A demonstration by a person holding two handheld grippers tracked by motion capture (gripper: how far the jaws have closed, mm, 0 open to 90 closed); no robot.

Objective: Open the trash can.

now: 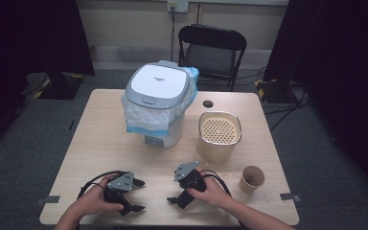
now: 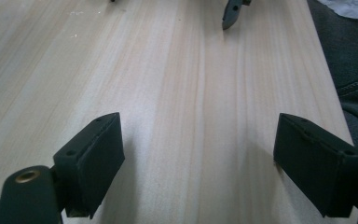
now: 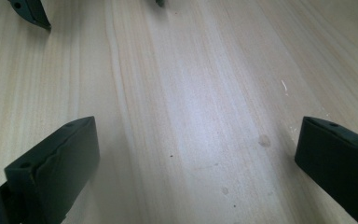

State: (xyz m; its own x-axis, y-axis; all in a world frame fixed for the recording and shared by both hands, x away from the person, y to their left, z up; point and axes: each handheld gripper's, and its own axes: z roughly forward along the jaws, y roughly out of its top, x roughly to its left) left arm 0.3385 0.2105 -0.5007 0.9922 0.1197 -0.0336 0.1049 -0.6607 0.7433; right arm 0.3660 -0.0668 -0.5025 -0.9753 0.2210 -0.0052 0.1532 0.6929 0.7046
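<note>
In the high view, a light wooden table point(image 1: 100, 139) fills the middle of the frame, and the person's two hands come in from the bottom edge. The left gripper point(image 1: 136, 195) lies at the lower left of centre with its jaws spread apart and pointing toward the right, nothing between them. The right gripper point(image 1: 173, 184) sits just right of it at lower centre, its jaws also spread wide and pointing left, gripping nothing; the two tools face each other, near but apart. Above them, at centre, stands a white bin point(image 1: 157, 103) with a closed grey-rimmed lid and a pale bag spilling over its rim. To its right stands a beige container point(image 1: 219, 136) with a perforated top, and in the lower right a small brown paper cup point(image 1: 251, 179). A black chair point(image 1: 212, 52) stands beyond the table at top centre. In the left gripper view, the two black jaws rise from the lower corners, released, with bare wood between. In the right gripper view, the jaws likewise stand wide over empty tabletop.
</note>
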